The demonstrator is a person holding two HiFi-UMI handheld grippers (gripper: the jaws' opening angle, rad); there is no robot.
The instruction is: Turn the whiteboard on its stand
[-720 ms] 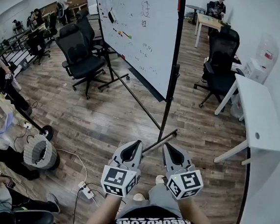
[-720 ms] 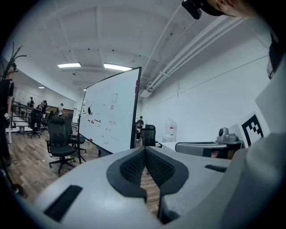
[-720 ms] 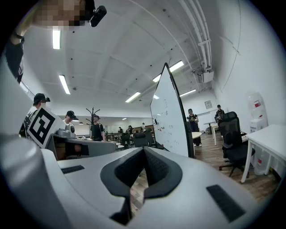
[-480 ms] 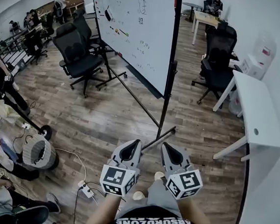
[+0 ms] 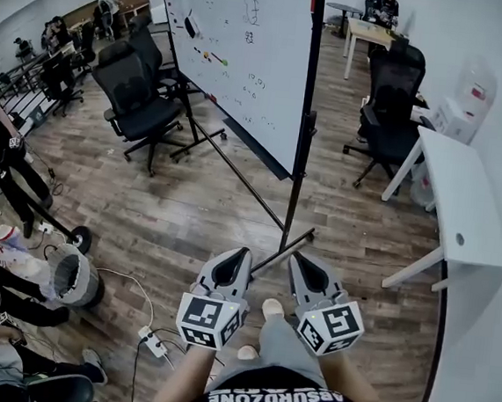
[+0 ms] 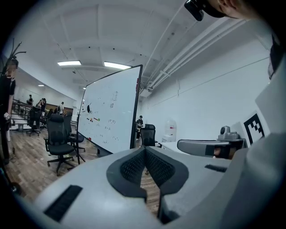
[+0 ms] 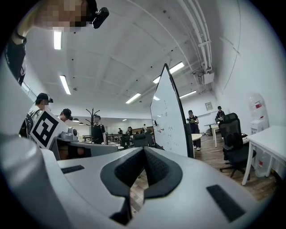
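Observation:
The whiteboard (image 5: 239,53) stands on a black wheeled stand (image 5: 297,182) ahead of me, seen almost edge-on, with small notes and magnets on its face. Both grippers are held low in front of my body, apart from the stand and short of its foot. My left gripper (image 5: 238,258) is shut with nothing between its pads. My right gripper (image 5: 298,260) is also shut and empty. The left gripper view shows the whiteboard (image 6: 109,116) beyond the closed left gripper (image 6: 145,153). In the right gripper view the whiteboard (image 7: 170,120) rises behind the closed right gripper (image 7: 144,154).
Black office chairs stand left of the board (image 5: 142,97) and to its right (image 5: 394,86). A white table (image 5: 462,207) runs along the right wall. A grey bin (image 5: 71,276), a power strip (image 5: 154,341) with cables and several people are at the left.
The view has shifted a little toward the whiteboard, and a shoe has stepped forward below the grippers. A person at the left edge has walked in. Both grippers stay shut.

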